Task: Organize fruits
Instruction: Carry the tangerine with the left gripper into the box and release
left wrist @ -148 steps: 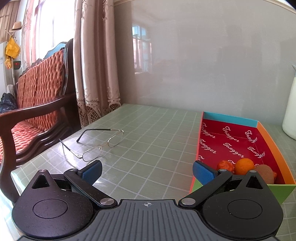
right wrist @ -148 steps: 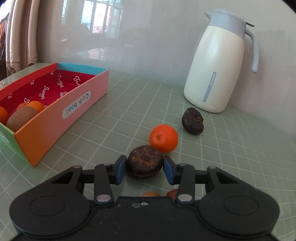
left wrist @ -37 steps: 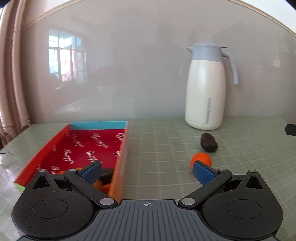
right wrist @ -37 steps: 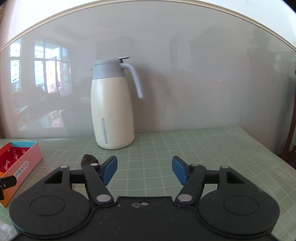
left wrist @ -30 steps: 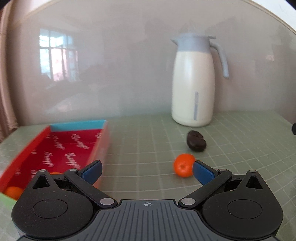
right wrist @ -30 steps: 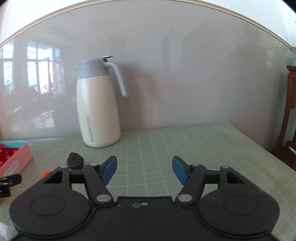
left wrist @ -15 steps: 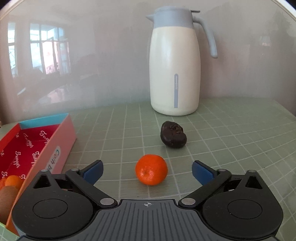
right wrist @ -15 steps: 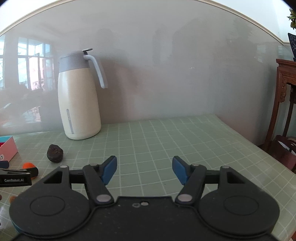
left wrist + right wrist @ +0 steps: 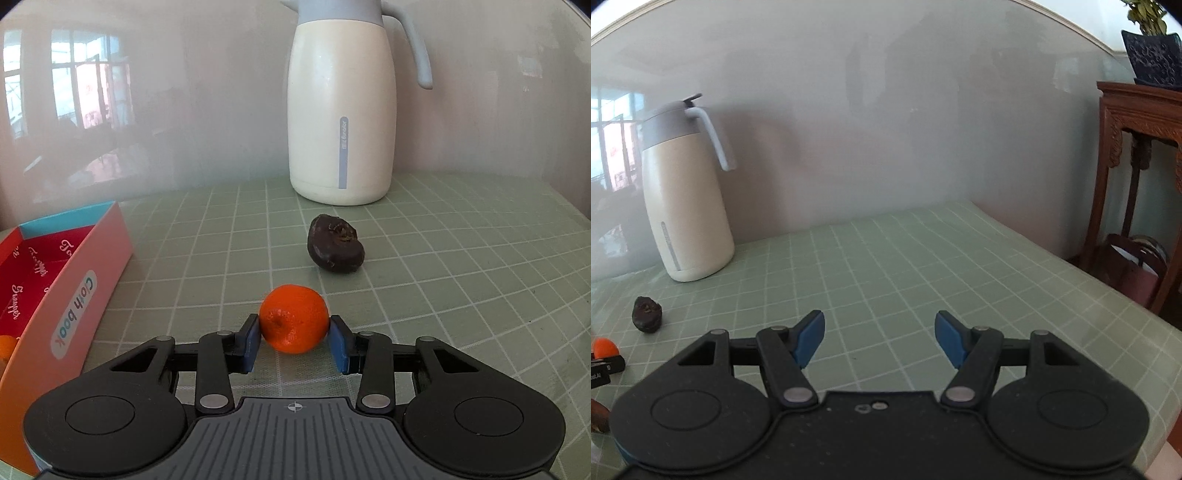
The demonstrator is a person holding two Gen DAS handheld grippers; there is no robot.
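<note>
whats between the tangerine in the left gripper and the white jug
A dark wrinkled fruit lies on the table between the tangerine and the jug, apart from both; the left wrist view shows it.

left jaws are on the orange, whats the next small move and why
Probably lift it straight up a little. The left gripper has its jaws closed against both sides of the orange, which seems still on the table, and the box wall to the left stands higher than the fruit.

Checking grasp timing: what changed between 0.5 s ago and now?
The left hand-held gripper advanced and closed its blue pads on the small orange tangerine. The right hand-held gripper swung further right and stays open, empty. The dark wrinkled fruit, cream thermos jug and pink-sided box stayed put.
</note>
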